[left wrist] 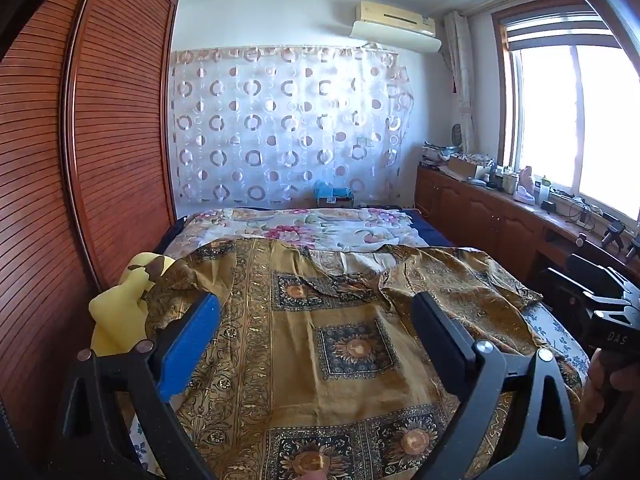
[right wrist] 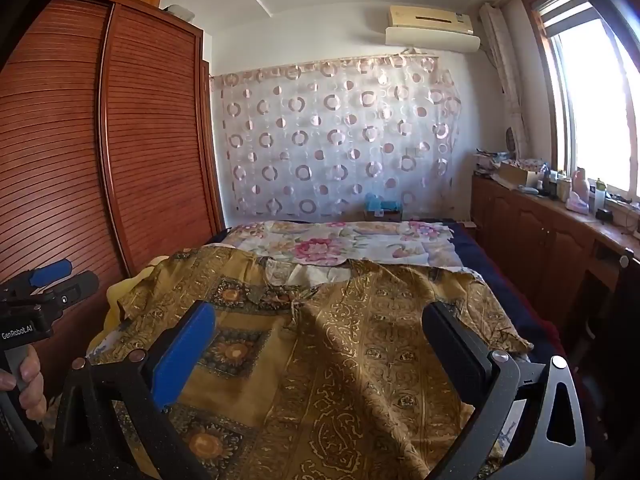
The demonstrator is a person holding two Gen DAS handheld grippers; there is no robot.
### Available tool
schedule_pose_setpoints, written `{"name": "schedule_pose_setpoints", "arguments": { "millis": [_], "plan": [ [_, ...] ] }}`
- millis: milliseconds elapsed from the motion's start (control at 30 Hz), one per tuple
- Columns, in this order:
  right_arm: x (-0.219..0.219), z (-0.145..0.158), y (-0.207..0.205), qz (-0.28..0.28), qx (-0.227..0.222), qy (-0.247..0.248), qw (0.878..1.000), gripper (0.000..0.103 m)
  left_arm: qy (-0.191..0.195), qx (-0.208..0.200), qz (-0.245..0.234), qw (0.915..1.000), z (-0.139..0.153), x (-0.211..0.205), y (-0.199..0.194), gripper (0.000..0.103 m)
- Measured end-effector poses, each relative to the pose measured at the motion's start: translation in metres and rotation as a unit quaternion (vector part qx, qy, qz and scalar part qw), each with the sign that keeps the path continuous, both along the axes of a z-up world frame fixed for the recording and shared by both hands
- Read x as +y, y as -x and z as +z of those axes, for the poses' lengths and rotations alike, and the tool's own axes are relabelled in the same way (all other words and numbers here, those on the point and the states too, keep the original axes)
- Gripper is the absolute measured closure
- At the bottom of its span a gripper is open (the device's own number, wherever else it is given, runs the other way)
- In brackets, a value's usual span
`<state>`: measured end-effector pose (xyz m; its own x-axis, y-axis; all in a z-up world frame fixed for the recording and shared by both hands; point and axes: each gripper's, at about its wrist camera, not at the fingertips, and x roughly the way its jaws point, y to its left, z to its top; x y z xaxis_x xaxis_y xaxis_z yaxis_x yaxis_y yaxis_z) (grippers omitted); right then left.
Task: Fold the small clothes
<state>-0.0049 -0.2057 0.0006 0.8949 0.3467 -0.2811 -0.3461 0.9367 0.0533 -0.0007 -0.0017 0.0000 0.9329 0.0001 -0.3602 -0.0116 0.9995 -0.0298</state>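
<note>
Nearest the cameras, both claws hang above the bed with nothing in them — the left claw (left wrist: pixel 316 312) has its blue and black fingers spread wide over the left half of the garment, and the right claw (right wrist: pixel 320 320) stands just as wide over the right half. Neither touches the cloth.

Beneath them lies the task's thing, a brown-gold patterned shirt (left wrist: pixel 340 340), spread open across the near part of the bed (right wrist: pixel 472 248). Its collar faces away from the cameras, and one sleeve (left wrist: pixel 460 280) runs out toward the right edge; the cloth is rumpled around the collar and along a ridge down the middle. A yellow cloth (left wrist: pixel 120 308) is bunched beside the shirt's left edge, partly under it.

Judging by this, the fold has not yet begun: the shirt is laid out and the step in hand is the approach. The next move calls for each claw to drop onto an edge or sleeve, pinch one layer only, and carry it toward the centre without dragging the yellow cloth along.

Farther off, a floral quilt (left wrist: pixel 304 228) covers the far half of the bed, and a circle-patterned curtain (left wrist: pixel 280 128) hangs on the back wall.
</note>
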Motion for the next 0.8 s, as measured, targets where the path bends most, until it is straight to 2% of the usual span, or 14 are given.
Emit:
{"name": "schedule_pose_setpoints", "arguments": {
  "millis": [200, 800],
  "plan": [
    [-0.0028, 0.0012, 0.0021, 0.0, 0.001, 0.002, 1.0, 0.0, 0.003, 0.003, 0.0, 1.0, -0.0035, 0.0117, -0.0019, 0.006],
    [0.0007, -0.0012, 0.0005, -0.001, 0.001, 0.004, 1.0, 0.0, 0.001, 0.006, 0.004, 1.0, -0.0024, 0.0084, -0.002, 0.006]
  ]
}}
